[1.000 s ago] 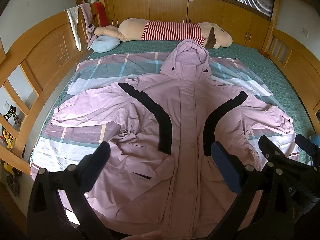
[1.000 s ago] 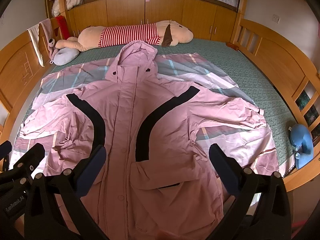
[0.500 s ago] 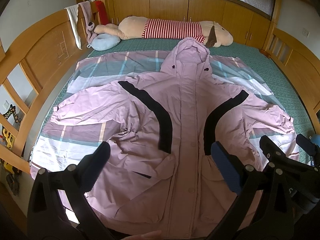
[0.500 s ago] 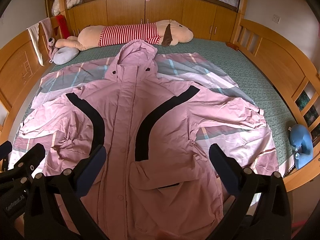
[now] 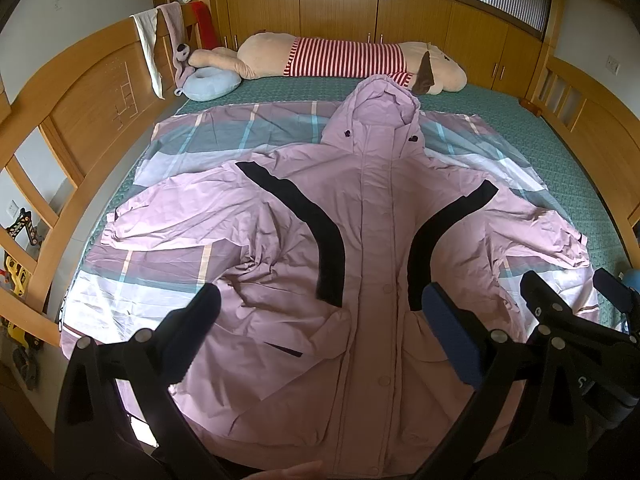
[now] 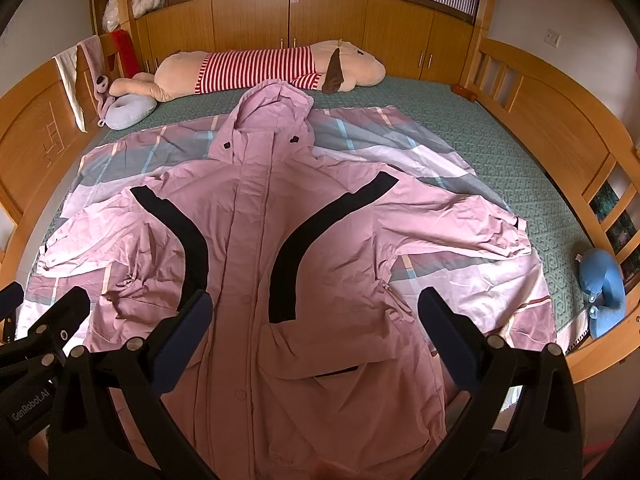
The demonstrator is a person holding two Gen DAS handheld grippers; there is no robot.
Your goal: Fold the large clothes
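Note:
A large pink hooded jacket with black curved stripes lies face up and spread flat on the bed, hood toward the far side and both sleeves stretched out; it also shows in the right wrist view. My left gripper is open and empty, held above the jacket's lower left part. My right gripper is open and empty above the jacket's lower right part. Each gripper shows at the edge of the other's view.
A plaid sheet lies under the jacket on the green mattress. A long striped plush toy and a blue neck pillow lie at the far end. Wooden bed rails run along both sides. Another blue pillow sits at the right edge.
Both grippers have drifted very slightly; the jacket has not moved and both stay open.

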